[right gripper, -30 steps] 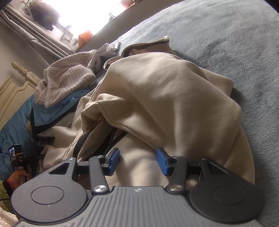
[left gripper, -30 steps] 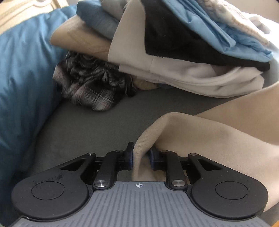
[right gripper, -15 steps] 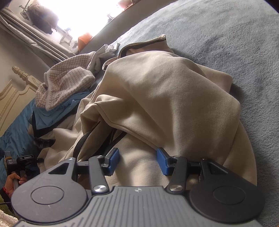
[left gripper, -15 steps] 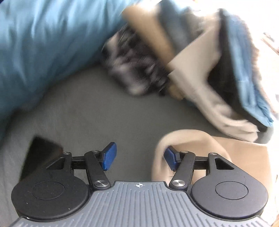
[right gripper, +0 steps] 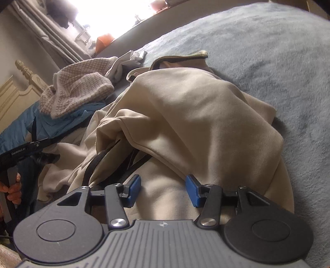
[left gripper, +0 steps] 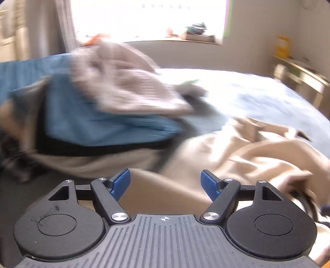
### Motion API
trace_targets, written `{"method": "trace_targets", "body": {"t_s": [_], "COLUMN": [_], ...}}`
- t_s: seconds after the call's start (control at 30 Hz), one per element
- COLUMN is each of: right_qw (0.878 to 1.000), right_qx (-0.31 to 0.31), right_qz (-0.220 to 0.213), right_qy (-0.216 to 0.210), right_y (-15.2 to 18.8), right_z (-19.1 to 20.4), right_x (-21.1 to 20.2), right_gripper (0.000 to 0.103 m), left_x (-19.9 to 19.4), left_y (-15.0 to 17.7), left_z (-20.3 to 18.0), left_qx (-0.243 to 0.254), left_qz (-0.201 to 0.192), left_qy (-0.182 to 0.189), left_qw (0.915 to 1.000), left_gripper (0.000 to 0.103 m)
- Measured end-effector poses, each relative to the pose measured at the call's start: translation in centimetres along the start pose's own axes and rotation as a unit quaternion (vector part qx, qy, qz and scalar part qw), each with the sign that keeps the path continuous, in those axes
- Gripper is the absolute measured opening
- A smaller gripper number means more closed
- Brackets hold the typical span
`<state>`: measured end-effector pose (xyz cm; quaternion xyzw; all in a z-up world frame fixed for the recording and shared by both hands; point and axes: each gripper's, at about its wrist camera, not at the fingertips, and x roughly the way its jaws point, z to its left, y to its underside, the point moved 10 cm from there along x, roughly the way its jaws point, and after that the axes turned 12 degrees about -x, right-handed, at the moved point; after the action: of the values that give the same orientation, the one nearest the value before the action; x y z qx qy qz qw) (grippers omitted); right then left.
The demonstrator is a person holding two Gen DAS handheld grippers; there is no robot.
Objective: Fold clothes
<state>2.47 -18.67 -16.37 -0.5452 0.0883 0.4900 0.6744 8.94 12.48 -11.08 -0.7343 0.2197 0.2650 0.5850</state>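
Left tool: its blue-padded jaws stand wide apart with nothing between them, poised over a fold of the beige fleece zip-up garment; the view is smeared by motion, so whether the pads touch the cloth cannot be told.
Right tool: released, jaws spread, blue pads resting on or just above the beige garment's lower fold.
Beige garment: in the right wrist view it lies crumpled in a heap on the grey-blue fleece bed cover, its zipped collar at the far end, one layer folded over another, dark straps showing in the opening beneath.
Pile of clothes: just beside the beige garment, on its left; a pink-and-white waffle-knit top sits uppermost, over a light blue cloth, with black and cream layers under that. The left wrist view shows the same stack, the knit top over the blue cloth, blurred.
Person's hand: at the left edge of the right wrist view, gripping the black handle of the other tool.
Room: a bright window behind the bed, grey curtains beside it, a cream carved headboard at the left, a blue duvet along the pile's far side.
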Motion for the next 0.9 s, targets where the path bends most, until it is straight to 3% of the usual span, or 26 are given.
{"method": "trace_targets", "body": {"t_s": [0.17,0.3,0.43,0.63,0.67,0.9], "right_qw": [0.997,0.984,0.953,0.875,0.868,0.854], "right_qx": [-0.074,-0.174,-0.3,-0.484,-0.496,-0.514], "right_qz": [-0.022,-0.029,-0.026,-0.006,0.002,0.071], "right_qy": [0.0,0.004,0.004,0.012,0.012,-0.014], "right_y": [-2.5,-5.1,-6.1,-5.3,-5.1,-3.5], "right_z": [2.5,5.5,9.0,12.7,12.7,12.3], "right_x": [-1.0,0.3,2.4,6.7,7.5,11.7], "right_gripper": [0.052,0.052,0.051,0.051,0.051,0.053], "left_x": [3.1,4.1,4.8,6.6,6.8,7.6], "left_y": [1.3,2.1,3.1,4.2,4.3,4.7], "left_z": [-4.8,-6.5,-5.6,-2.5,-2.1,-1.4], "left_qx": [0.003,-0.008,-0.014,-0.066,-0.076,-0.085], "left_qz": [0.017,0.032,0.034,0.062,0.065,0.066], "left_qy": [0.041,0.055,0.042,0.026,0.027,0.039], "left_qw": [0.999,0.9979,0.9984,0.9956,0.9947,0.9935], "left_gripper": [0.075,0.073,0.065,0.055,0.054,0.055]}}
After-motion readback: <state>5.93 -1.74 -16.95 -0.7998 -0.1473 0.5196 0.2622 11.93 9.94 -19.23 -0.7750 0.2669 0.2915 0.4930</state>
